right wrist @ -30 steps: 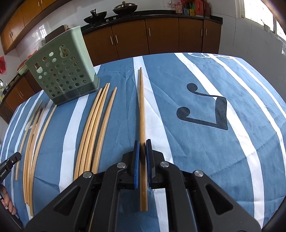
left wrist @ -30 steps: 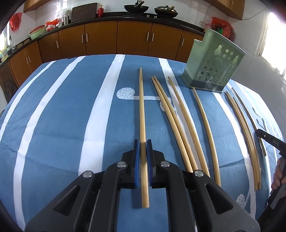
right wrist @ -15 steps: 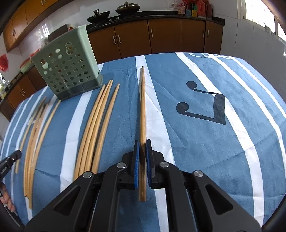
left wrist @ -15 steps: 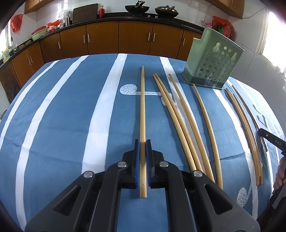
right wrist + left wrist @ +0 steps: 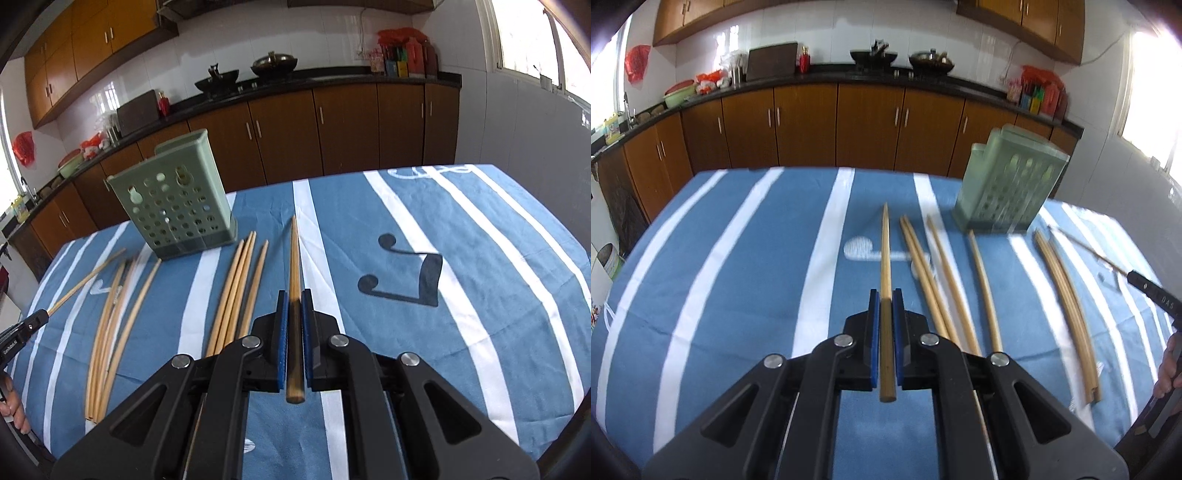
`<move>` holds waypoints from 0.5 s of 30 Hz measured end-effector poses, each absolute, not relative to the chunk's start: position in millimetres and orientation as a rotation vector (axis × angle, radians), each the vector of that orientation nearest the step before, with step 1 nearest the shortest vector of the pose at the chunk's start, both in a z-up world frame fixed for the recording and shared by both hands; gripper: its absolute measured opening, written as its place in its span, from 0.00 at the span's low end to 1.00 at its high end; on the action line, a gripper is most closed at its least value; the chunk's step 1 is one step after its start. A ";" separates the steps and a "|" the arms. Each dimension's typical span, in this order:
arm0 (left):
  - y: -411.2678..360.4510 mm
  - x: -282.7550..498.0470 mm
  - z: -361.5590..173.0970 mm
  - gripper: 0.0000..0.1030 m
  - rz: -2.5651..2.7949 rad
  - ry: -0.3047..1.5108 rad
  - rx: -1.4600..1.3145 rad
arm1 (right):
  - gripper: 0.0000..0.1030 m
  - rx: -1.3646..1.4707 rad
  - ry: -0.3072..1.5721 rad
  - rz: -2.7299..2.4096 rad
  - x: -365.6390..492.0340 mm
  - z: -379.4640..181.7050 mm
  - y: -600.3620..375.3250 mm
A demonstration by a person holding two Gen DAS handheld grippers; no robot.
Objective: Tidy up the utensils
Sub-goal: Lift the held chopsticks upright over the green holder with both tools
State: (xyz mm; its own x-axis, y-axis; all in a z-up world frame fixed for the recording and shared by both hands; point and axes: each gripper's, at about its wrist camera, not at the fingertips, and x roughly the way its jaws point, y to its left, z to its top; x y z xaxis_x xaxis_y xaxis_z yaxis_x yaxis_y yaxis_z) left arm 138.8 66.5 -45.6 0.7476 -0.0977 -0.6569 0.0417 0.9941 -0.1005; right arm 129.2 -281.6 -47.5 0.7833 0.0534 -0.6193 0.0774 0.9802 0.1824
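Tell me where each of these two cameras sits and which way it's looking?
Left wrist view: sits on the left hand-held gripper, looking forward and down over the striped tablecloth; its blue pads clamp a chopstick; a hand shows at right.
Right wrist view: sits on the right hand-held gripper, facing likewise, clamping another chopstick; fingers show at left.
Shared: the green utensil holder, loose chopsticks, kitchen cabinets.

I see brown cabinets point(image 5: 849, 125) at twelve o'clock, two woks point(image 5: 243, 72) above, red bag point(image 5: 637, 66) at ten.
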 end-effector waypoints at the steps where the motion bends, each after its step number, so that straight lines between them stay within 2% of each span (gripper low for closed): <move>1: 67.5 137.2 -38.4 0.08 -0.075 0.698 -0.089 | 0.08 0.205 0.661 -0.013 128.2 -44.5 -282.3; 15: 79.0 134.6 27.7 0.08 -0.051 0.501 -0.136 | 0.08 0.226 0.505 -0.017 122.8 2.1 -292.1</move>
State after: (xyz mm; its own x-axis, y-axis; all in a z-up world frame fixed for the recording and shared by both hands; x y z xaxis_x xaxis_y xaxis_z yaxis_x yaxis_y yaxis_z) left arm 134.6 79.0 27.7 0.8759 -0.0824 -0.4754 0.0157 0.9897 -0.1425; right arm 122.8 -292.2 2.1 0.8756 0.0395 -0.4814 0.0717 0.9750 0.2104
